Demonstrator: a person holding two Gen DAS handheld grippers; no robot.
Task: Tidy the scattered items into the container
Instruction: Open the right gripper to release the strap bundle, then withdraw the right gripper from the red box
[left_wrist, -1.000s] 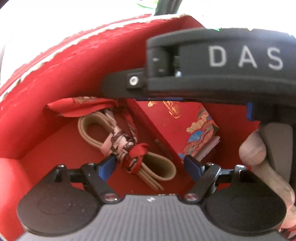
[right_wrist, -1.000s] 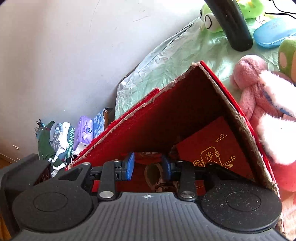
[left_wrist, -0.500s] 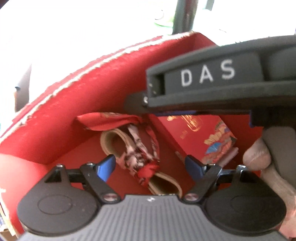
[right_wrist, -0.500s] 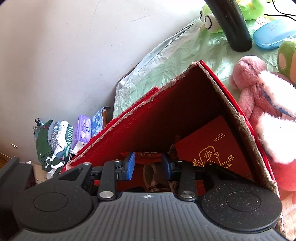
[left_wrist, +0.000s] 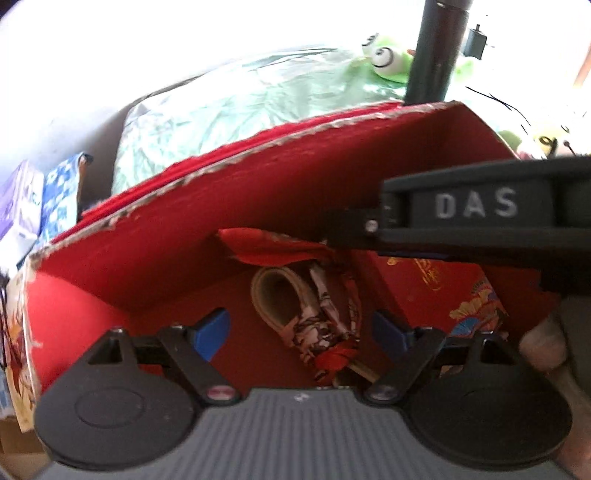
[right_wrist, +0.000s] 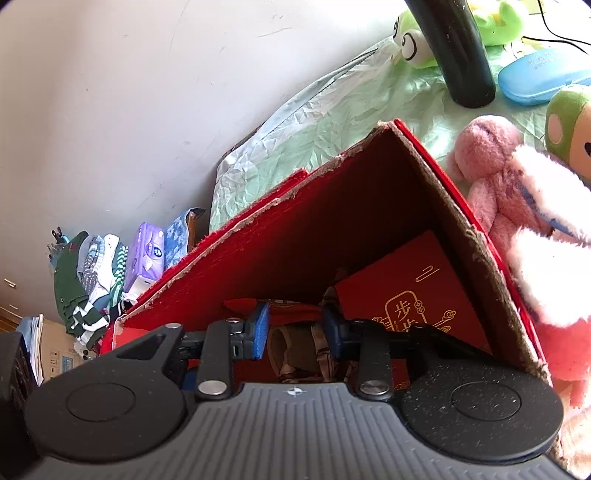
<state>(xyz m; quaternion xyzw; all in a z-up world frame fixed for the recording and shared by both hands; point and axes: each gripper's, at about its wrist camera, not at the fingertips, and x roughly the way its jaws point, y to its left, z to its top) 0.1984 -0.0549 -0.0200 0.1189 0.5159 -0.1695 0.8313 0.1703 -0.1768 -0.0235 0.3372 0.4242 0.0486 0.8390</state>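
1. Fingers of the left gripper are spread wide and hold nothing, above the belt with its scarf inside the red box.
2. Right gripper fingers are partly open and empty, over the same box, with the red book leaning at its right wall.
3. Lift both straight up, clear of the rim; the plush toys on the bench to the right likely go in next.
4. Since a second ago the left gripper has pulled back and up: more rim and sheet show.
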